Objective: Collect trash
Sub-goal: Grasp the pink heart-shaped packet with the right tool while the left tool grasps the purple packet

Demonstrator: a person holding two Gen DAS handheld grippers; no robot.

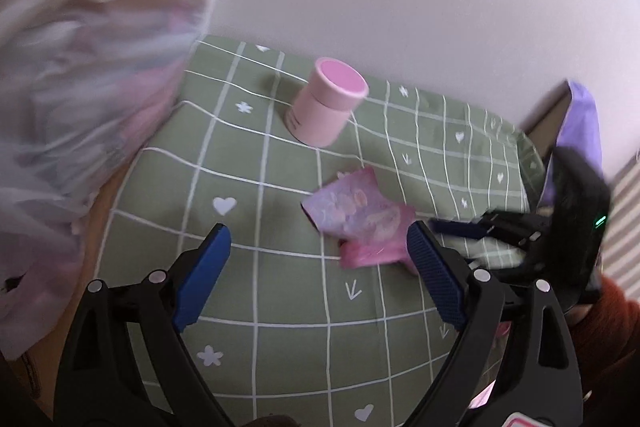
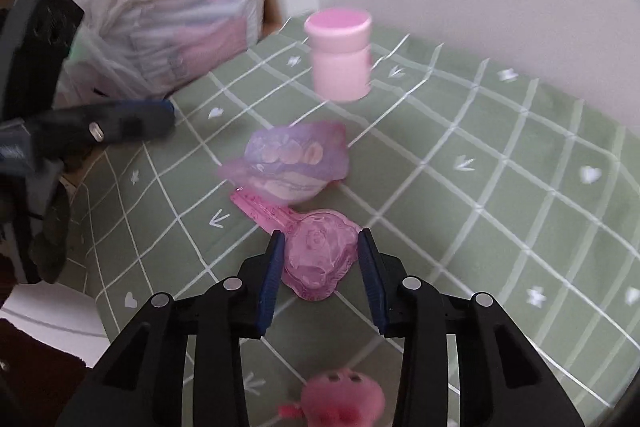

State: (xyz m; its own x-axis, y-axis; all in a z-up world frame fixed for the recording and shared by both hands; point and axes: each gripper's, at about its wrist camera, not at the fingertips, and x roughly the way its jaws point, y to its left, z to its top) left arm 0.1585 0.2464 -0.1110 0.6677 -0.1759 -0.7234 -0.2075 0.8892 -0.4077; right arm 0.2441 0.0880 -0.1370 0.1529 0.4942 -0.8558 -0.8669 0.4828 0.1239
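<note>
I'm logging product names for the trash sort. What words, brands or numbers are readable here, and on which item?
None can be read.
Pink tube: small dark print near its base, too small.
Purple wrapper: pictures only, blurred.
White plastic bag: red marks at the top, blurred.
Clear pink packet: embossed pattern, no legible text.

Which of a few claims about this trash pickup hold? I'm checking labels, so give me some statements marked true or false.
1. The pink canister stands upright on the green checked cloth. True.
2. The left gripper holds the purple wrapper. False: it is open and empty.
3. The pink plastic blister pack lies between the right gripper fingers. True.
4. The white plastic bag lies flat and empty. False: it is bulging with contents.
</note>
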